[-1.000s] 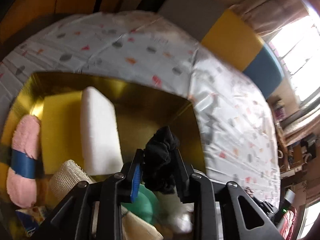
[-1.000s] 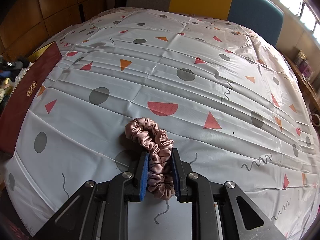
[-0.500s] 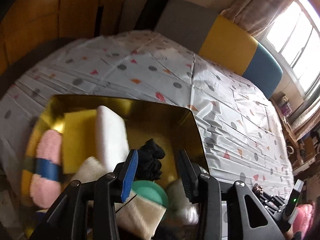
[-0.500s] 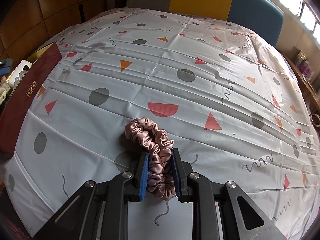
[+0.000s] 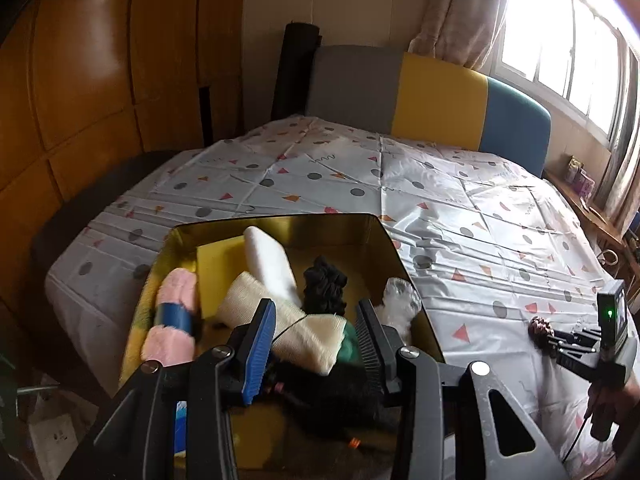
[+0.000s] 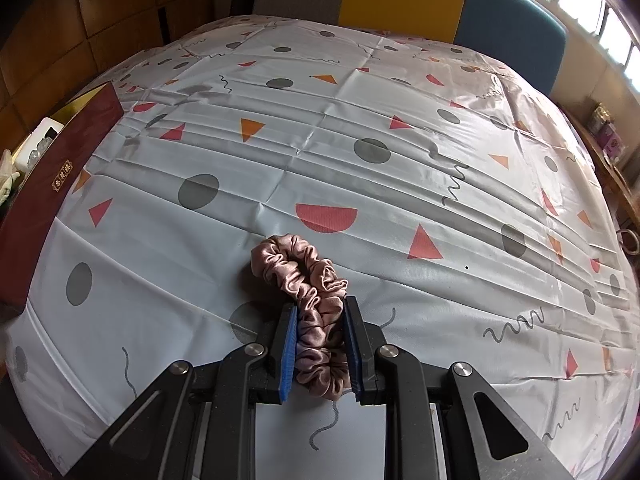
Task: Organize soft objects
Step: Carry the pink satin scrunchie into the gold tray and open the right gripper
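My left gripper (image 5: pixel 316 320) is open and empty, raised above the gold box (image 5: pixel 384 240). A black scrunchie (image 5: pixel 324 290) lies inside the box among a white foam block (image 5: pixel 268 264), a cream knit roll (image 5: pixel 296 328), pink fluffy yarn (image 5: pixel 174 320), a yellow sponge (image 5: pixel 218 276), a green item (image 5: pixel 350 342) and a white fluffy piece (image 5: pixel 400 304). My right gripper (image 6: pixel 319 336) is shut on a pink satin scrunchie (image 6: pixel 308 284) that rests on the patterned sheet (image 6: pixel 360 152). It also shows in the left wrist view (image 5: pixel 538 330).
The box's dark red side (image 6: pixel 52 184) stands at the left edge of the right wrist view. A grey, yellow and blue headboard (image 5: pixel 436 96) is at the far end. Wooden panels (image 5: pixel 80 80) lie left, a window (image 5: pixel 560 52) right.
My left gripper opened and let go of the black scrunchie, which now lies in the box, then lifted up and back. My right gripper has not moved.
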Tool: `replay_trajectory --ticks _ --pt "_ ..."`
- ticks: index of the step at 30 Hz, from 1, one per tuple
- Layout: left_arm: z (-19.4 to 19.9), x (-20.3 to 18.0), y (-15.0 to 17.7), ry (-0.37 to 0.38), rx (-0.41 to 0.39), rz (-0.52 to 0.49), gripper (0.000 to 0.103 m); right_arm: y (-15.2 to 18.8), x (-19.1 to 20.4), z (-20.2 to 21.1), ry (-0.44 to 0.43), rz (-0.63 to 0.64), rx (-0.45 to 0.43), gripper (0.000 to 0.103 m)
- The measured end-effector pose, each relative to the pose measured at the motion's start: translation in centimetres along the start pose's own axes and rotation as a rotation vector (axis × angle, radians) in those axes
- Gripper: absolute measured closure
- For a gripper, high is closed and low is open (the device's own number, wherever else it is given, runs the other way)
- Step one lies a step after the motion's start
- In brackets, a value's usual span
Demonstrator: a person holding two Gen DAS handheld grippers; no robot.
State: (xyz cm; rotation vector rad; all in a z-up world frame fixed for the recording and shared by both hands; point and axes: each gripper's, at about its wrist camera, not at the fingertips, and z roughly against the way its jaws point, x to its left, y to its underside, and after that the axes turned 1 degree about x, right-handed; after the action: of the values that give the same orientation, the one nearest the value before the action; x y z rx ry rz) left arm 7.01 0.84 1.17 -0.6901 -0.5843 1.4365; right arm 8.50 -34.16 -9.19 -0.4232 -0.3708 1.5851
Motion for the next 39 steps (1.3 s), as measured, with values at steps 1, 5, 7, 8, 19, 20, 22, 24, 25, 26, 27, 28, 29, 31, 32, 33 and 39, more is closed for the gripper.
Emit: replay_trajectory --ticks 1,5,7,8,19,20,22,24,25,26,27,28,29,31,32,33,39 --pt "0.3 0.1 0.3 -0.004 -0.003 -0.001 0.062 0.0 0.0 0.0 0.001 0.0 -0.001 0.08" --pt "0.9 0.5 1.4 -0.017 -0.002 -0.01 0.062 0.1 0.0 0.0 0.002 -0.003 -0.002 0.081" --pt "0.9 1.0 1.8 -0.014 0.004 0.001 0.062 0.1 0.0 0.0 0.005 -0.006 0.002 0.081" --pt "0.9 1.1 1.9 -0.013 0.006 0.004 0.062 0.1 0.0 0.0 0.008 -0.01 0.004 0.081" --pt "0.6 3.1 3.0 0.002 0.021 0.053 0.062 0.0 1.2 0.1 0.124 -0.084 0.015 0.083" --pt "0.6 3.3 3.1 0.003 0.022 0.058 0.062 -0.1 1.4 0.1 0.135 -0.086 0.016 0.084" --pt "0.6 3.7 3.3 0.001 0.024 0.063 0.062 -0.3 1.6 0.2 0.155 -0.092 0.026 0.085" --pt "0.7 4.1 3.5 0.003 0.024 0.069 0.062 -0.7 1.7 0.4 0.153 -0.123 0.042 0.086" --pt "0.7 4.2 3.6 0.0 0.024 0.067 0.062 -1.0 1.7 0.6 0.141 -0.144 0.041 0.086" --pt "0.7 4.4 3.7 -0.003 0.024 0.066 0.062 -1.2 1.9 1.0 0.128 -0.156 0.029 0.086" --pt "0.7 4.6 3.8 -0.005 0.023 0.069 0.062 -1.6 2.3 1.6 0.111 -0.161 0.011 0.086" --pt "0.7 4.7 3.8 -0.005 0.023 0.073 0.062 -2.0 2.7 2.1 0.095 -0.163 -0.001 0.086" --pt "0.7 4.9 3.8 -0.006 0.026 0.078 0.062 -2.4 3.2 2.5 0.073 -0.165 -0.014 0.086" --pt "0.7 5.3 3.9 -0.009 0.029 0.088 0.062 -3.4 4.5 3.5 0.026 -0.156 -0.039 0.086" --pt "0.7 5.4 3.9 -0.01 0.028 0.093 0.062 -3.8 5.2 4.0 0.002 -0.152 -0.051 0.086" --pt "0.7 5.5 3.9 -0.011 0.027 0.094 0.062 -4.3 6.1 4.5 -0.033 -0.147 -0.063 0.086" --pt "0.7 6.0 3.8 -0.021 0.026 0.103 0.062 -8.1 13.3 7.1 -0.237 -0.074 -0.134 0.086"
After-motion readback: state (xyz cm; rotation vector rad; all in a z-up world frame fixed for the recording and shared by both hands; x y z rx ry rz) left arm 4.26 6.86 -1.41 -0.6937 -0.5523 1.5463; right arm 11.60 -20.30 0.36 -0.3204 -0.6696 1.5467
